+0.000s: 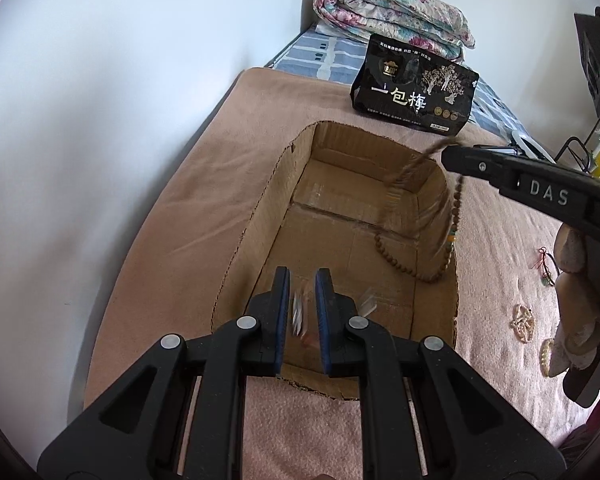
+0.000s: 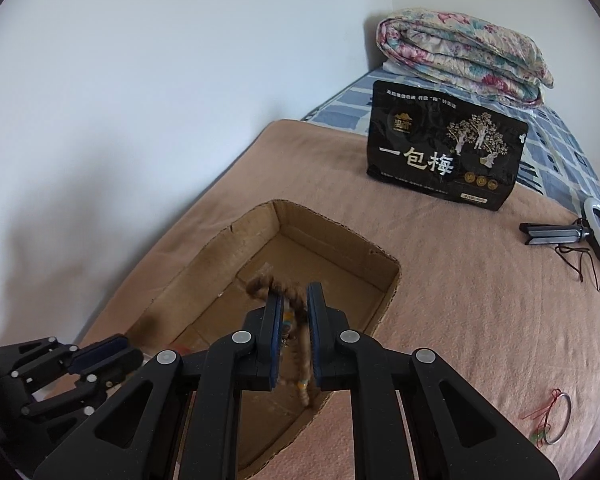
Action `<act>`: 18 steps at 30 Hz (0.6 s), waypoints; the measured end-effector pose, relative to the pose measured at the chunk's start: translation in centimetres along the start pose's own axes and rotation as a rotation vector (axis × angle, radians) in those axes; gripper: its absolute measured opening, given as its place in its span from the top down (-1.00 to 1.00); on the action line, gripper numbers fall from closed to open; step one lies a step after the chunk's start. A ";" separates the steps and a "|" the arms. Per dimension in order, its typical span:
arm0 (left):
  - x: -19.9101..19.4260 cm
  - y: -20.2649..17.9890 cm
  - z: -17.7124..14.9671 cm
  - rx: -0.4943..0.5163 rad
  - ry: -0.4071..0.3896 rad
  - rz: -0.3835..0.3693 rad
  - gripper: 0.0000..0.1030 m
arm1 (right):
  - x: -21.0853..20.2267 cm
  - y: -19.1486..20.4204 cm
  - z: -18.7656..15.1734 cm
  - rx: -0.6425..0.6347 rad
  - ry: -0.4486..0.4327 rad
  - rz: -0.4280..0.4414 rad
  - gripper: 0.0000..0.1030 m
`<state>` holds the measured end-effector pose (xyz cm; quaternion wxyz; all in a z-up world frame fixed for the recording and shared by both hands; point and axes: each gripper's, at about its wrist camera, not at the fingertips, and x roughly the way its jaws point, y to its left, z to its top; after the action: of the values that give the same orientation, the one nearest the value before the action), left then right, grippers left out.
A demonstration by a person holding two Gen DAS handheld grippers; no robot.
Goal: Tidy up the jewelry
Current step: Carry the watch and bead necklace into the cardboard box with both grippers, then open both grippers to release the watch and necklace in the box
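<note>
An open cardboard box [image 1: 292, 184] [image 2: 228, 256] sits on the pink blanket. My left gripper [image 1: 303, 280] is over the box's near end, jaws slightly apart, and a small blurred clear item [image 1: 299, 312] is between them; I cannot tell if it is held. My right gripper [image 2: 294, 300] [image 1: 452, 156] is over the box's right wall, with a brown bead necklace [image 1: 440, 256] [image 2: 296, 320] hanging blurred between its jaws into the box. A bangle with red string [image 2: 558, 420], a pearl ornament [image 1: 522, 322] and a bracelet [image 1: 546, 272] lie on the blanket.
A black snack bag [image 1: 414, 88] [image 2: 444, 148] stands behind the box. A folded floral quilt [image 1: 392, 12] [image 2: 460, 56] lies at the bed's far end. A ring light with a folded tripod [image 2: 596, 236] lies at the right. A white wall [image 1: 120, 100] runs along the left.
</note>
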<state>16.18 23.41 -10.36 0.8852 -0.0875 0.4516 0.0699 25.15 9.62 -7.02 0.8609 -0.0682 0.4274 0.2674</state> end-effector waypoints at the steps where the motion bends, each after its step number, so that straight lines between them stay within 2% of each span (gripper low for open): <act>1: 0.0 0.0 0.0 -0.001 0.001 0.001 0.75 | 0.1 -0.1 0.0 0.002 0.002 -0.002 0.54; 2: 0.0 0.0 0.0 -0.003 0.001 0.002 0.55 | 0.1 -0.2 0.0 0.004 0.003 -0.006 0.38; 3: 0.0 0.0 0.0 -0.002 0.000 0.002 0.41 | 0.0 -0.3 0.0 0.007 -0.002 -0.012 0.07; 4: 0.0 -0.1 0.1 -0.001 -0.003 0.006 0.20 | -0.2 -0.3 -0.1 0.010 -0.016 -0.020 -0.15; 10: -0.1 -0.3 -0.1 0.010 -0.009 0.011 0.18 | -1.0 -0.3 -0.2 0.001 -0.032 -0.052 -0.31; 18: -1.5 -1.0 -0.1 0.017 -0.043 0.015 0.18 | -2.8 -0.4 -0.3 -0.014 -0.056 -0.068 -0.33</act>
<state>15.40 22.35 -9.07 0.8949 -0.0752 0.4336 0.0746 23.77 8.09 -5.07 0.8805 -0.0812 0.3988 0.2430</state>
